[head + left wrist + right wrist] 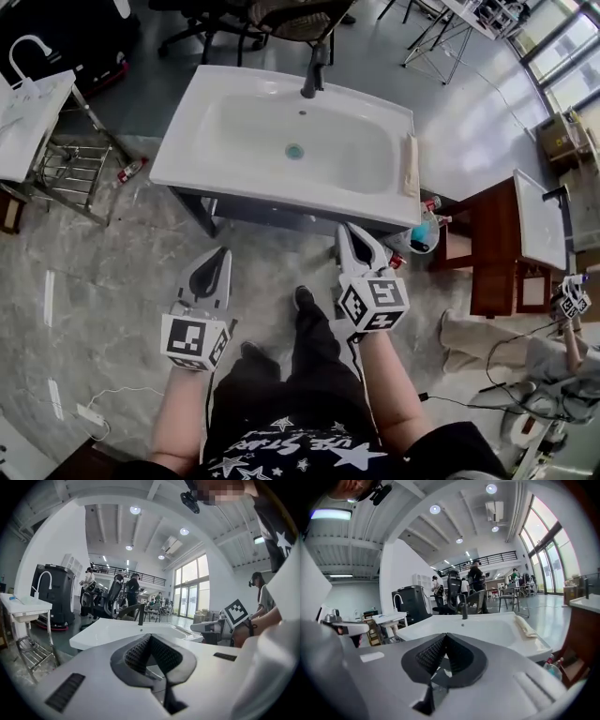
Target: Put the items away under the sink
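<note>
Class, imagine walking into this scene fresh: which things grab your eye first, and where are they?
The big white sink fills the top middle, a black tap at its back edge. Nearer the person, the left gripper and right gripper hang side by side, both shut and empty.

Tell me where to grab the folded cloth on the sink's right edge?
Probably its near end, coming from the front of the white sink with the right gripper, the closer one. The folded cloth lies flat as a long, narrow strip along the right rim, so the jaws can close across its narrow width there.
</note>
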